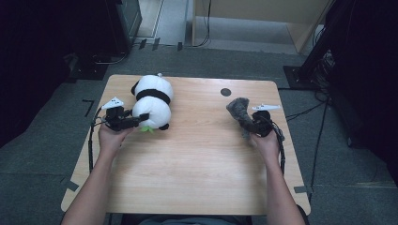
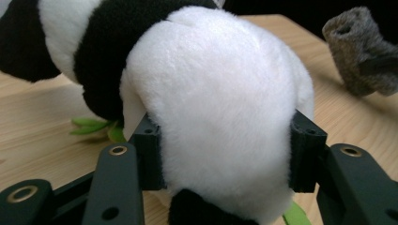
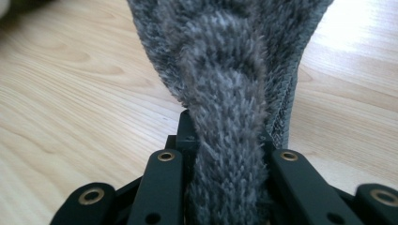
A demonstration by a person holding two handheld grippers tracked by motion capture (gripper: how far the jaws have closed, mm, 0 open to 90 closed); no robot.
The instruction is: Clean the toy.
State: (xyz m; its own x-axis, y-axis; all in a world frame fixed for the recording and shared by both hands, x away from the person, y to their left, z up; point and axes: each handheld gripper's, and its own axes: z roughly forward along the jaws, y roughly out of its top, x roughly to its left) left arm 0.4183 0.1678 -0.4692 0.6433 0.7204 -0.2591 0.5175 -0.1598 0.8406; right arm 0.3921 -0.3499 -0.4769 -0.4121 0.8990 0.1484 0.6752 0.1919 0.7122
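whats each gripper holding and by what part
Left gripper clamps the panda plush by its white rear body. Right gripper pinches the grey furry toy by a narrow end.

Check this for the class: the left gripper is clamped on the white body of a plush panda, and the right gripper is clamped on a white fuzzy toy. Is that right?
One detail is wrong. The right gripper is clamped on a grey fuzzy toy, not a white one, as the right gripper view shows. The rest stands: the left gripper is clamped on the white body of the plush panda.

The panda toy (image 2: 220,108) runs past the left gripper view's top edge. The grey plush (image 3: 234,93) hides the right gripper's (image 3: 225,154) pads.
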